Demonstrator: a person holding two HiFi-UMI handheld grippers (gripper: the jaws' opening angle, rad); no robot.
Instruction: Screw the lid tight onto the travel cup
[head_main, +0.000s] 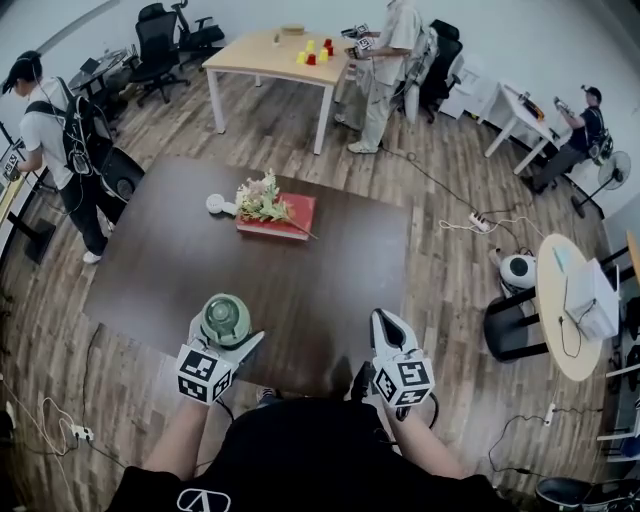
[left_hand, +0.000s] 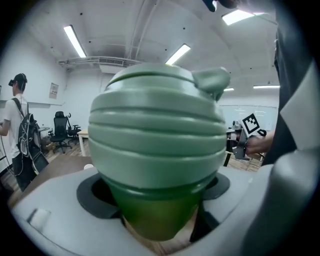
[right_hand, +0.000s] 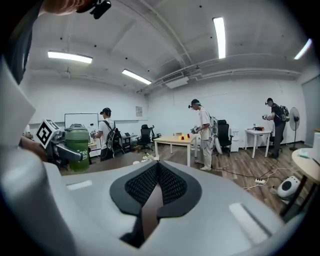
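Green and ribbed, the lid (left_hand: 157, 125) sits on the travel cup (head_main: 225, 320), which the left tool (head_main: 226, 336) grips by its darker green body, a jaw on either side; its contents cannot be seen. The right tool (right_hand: 157, 170) is clenched on nothing, pads pressed together, well apart from the cup. Both are at the near edge of the dark brown table (head_main: 340, 270), where flowers (head_main: 262, 198) lie on a flat red box (head_main: 290, 222) beside a small white disc (head_main: 218, 204). Around it are a wood floor (head_main: 440, 280), a pale table (head_main: 260, 55) with yellow and red cups (head_main: 312, 52), office chairs and standing people.
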